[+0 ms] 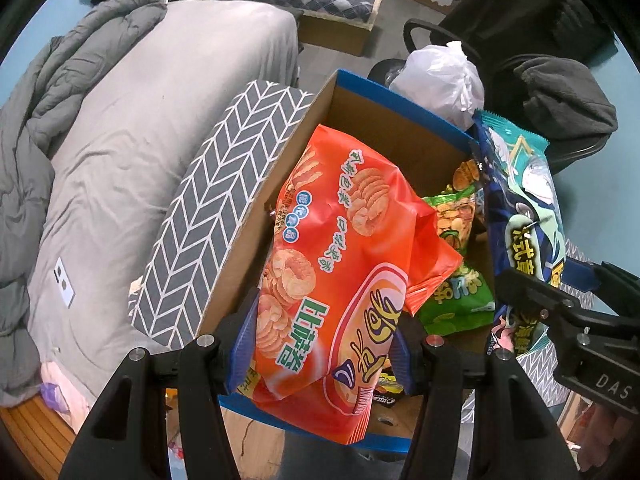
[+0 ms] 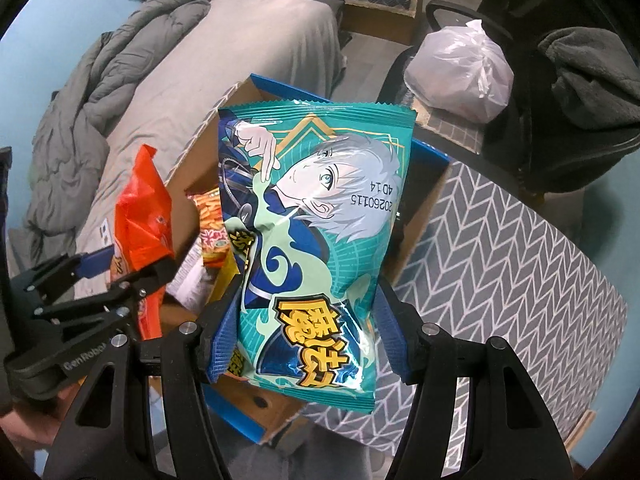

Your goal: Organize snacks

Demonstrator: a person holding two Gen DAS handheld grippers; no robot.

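My left gripper (image 1: 320,364) is shut on a big orange snack bag (image 1: 340,264) printed with round crackers, held over an open cardboard box (image 1: 372,112) with blue edges. A green snack bag (image 1: 456,296) and other packets lie in the box. My right gripper (image 2: 308,340) is shut on a teal snack bag (image 2: 316,216) with a cartoon figure, held above the same box (image 2: 424,208). In the left wrist view the teal bag (image 1: 520,184) and the right gripper (image 1: 560,304) show at the right. The right wrist view has the orange bag (image 2: 140,208) and the left gripper (image 2: 100,284) at the left.
The box rests on a surface with a grey chevron cover (image 2: 500,260), which also shows left of the box (image 1: 224,200). A bed with grey sheet and quilt (image 1: 120,128) lies to the left. Behind the box stand a white plastic bag (image 1: 444,80) and a chair with dark clothing (image 1: 560,100).
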